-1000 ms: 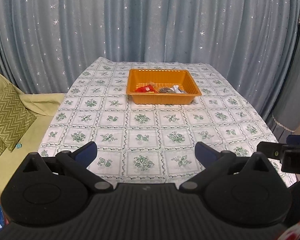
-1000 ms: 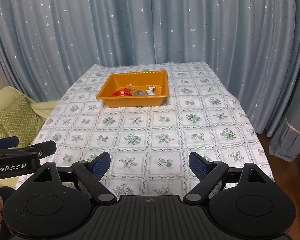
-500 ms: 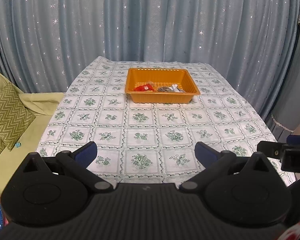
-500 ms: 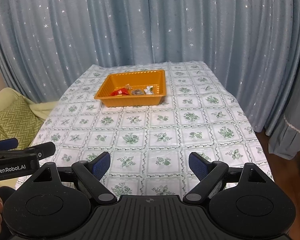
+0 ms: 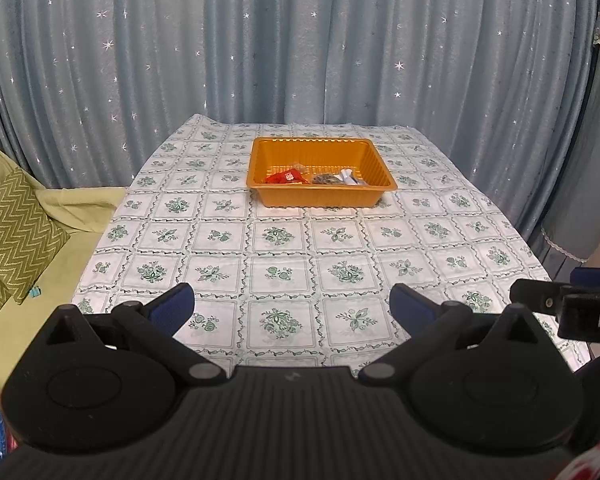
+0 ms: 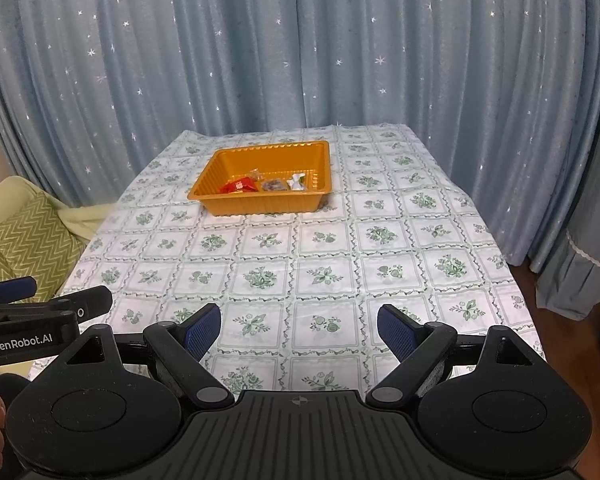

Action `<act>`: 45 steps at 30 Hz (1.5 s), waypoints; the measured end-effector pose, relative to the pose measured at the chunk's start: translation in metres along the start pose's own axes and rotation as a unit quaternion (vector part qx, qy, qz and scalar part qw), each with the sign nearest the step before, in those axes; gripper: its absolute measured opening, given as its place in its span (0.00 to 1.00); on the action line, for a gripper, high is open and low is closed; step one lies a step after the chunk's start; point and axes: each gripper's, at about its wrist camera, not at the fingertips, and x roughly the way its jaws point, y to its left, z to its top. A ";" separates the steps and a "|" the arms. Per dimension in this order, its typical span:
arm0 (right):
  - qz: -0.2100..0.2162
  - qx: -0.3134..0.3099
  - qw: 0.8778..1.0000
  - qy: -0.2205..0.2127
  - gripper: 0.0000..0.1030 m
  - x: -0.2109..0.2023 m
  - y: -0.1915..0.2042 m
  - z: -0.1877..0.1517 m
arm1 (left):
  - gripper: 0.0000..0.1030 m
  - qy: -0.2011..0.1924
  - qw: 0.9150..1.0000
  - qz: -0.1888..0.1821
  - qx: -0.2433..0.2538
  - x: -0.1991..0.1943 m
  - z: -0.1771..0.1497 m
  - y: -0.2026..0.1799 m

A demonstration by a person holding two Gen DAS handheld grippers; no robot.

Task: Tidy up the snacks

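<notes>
An orange tray (image 5: 320, 199) stands at the far end of the table; it also shows in the right wrist view (image 6: 260, 205). Inside it lie a red snack packet (image 5: 284, 177), a dark packet (image 5: 327, 178) and a white packet (image 5: 350, 177). The same three show in the right wrist view: the red packet (image 6: 239, 186), the dark packet (image 6: 274, 185) and the white packet (image 6: 297, 182). My left gripper (image 5: 292, 307) is open and empty over the near table edge. My right gripper (image 6: 299, 330) is open and empty, also at the near edge, far from the tray.
The table wears a floral checked cloth (image 5: 284, 240). A yellow-green sofa with a zigzag cushion (image 5: 12, 236) stands left of the table. Blue starred curtains (image 5: 300, 40) hang behind. The other gripper shows at the edge of each view: the right one (image 5: 572, 312), the left one (image 6: 28, 320).
Both grippers have drawn back a little from the table, so the tray looks smaller and farther. Both stay open and empty.
</notes>
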 end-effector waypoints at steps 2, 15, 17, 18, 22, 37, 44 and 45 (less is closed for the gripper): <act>0.000 -0.001 1.000 0.000 0.83 0.000 0.000 0.000 | 1.00 0.000 1.000 -0.001 0.000 0.000 0.000 0.000; 0.000 0.001 1.000 0.001 0.83 0.001 0.000 0.001 | 1.00 0.000 1.000 -0.003 0.001 -0.001 -0.001 -0.002; 0.000 0.002 1.000 0.001 0.83 0.000 0.000 0.000 | 1.00 0.000 1.000 -0.003 0.001 -0.001 -0.002 -0.002; 0.000 0.002 1.000 0.001 0.83 0.000 0.001 -0.001 | 1.00 0.000 1.000 -0.003 0.001 -0.001 -0.003 -0.002; -0.001 0.003 1.000 0.000 0.83 0.000 0.001 -0.001 | 1.00 0.000 1.000 -0.003 0.002 -0.002 -0.003 -0.003; -0.001 0.006 1.000 0.000 0.83 0.000 -0.001 -0.002 | 1.00 0.001 1.000 -0.003 0.002 -0.001 -0.004 -0.003; -0.001 0.006 1.000 0.000 0.83 0.000 -0.002 -0.002 | 1.00 0.001 1.000 -0.007 0.003 -0.001 -0.004 -0.003; -0.001 0.006 1.000 0.000 0.83 0.000 -0.002 -0.003 | 1.00 -0.002 1.000 -0.007 0.001 -0.001 -0.004 -0.003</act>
